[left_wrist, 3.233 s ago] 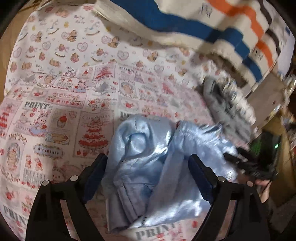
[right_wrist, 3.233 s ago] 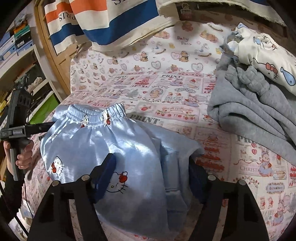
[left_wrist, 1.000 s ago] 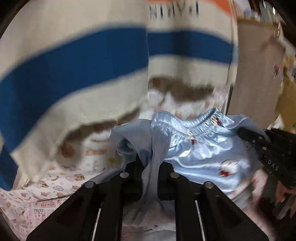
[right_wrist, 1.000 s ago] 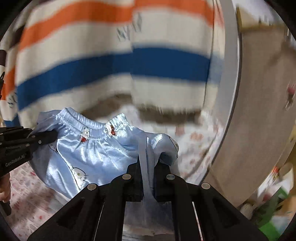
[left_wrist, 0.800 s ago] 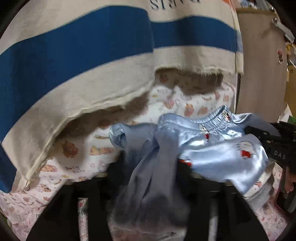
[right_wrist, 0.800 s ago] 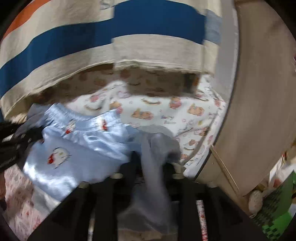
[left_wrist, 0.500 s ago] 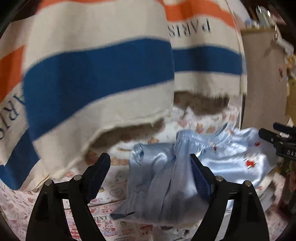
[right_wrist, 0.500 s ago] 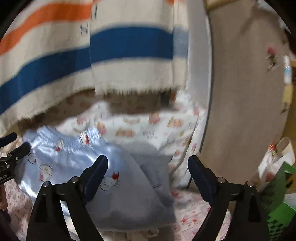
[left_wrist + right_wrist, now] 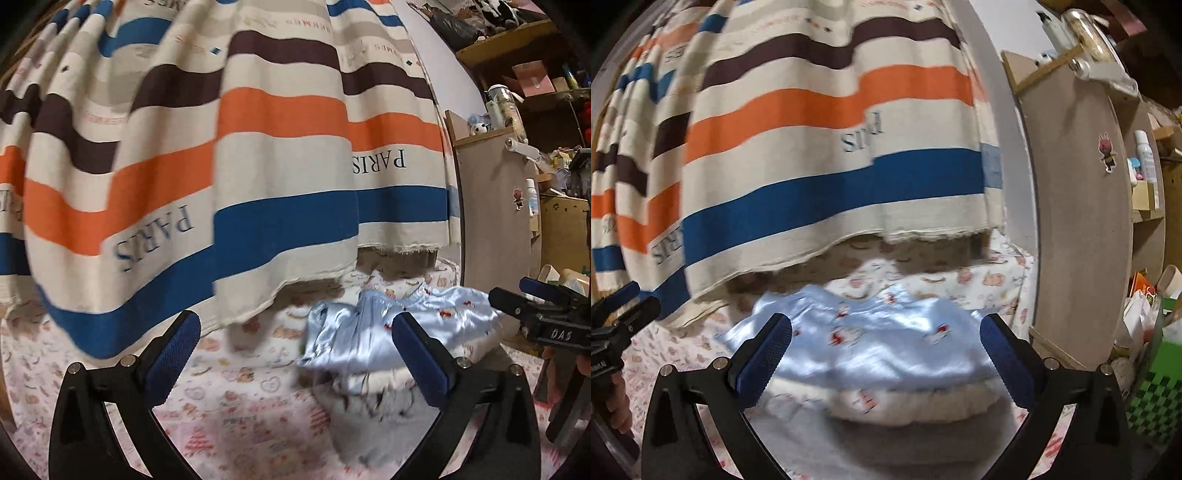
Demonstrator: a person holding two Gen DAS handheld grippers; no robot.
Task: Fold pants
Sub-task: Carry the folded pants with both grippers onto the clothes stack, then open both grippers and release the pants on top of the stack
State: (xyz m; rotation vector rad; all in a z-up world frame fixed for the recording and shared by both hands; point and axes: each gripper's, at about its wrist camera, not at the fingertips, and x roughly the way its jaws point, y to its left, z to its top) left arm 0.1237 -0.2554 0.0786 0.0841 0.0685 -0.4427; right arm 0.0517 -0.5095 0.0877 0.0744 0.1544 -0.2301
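The light blue satin pants with small red cartoon prints lie folded on a pile of other clothes at the back of the bed; they also show in the right wrist view. My left gripper is open and empty, pulled back from the pants. My right gripper is open and empty, just in front of the pants. The right gripper also shows at the right edge of the left wrist view, and the left gripper at the left edge of the right wrist view.
A striped curtain of cream, orange, blue and brown hangs over the back of the bed. The printed pink bed sheet lies below. A white and grey clothes pile sits under the pants. A wooden cabinet stands at the right.
Both grippers held the pants shut one second ago, then opened and let them drop onto the pile. Both have since pulled back and tilted up.
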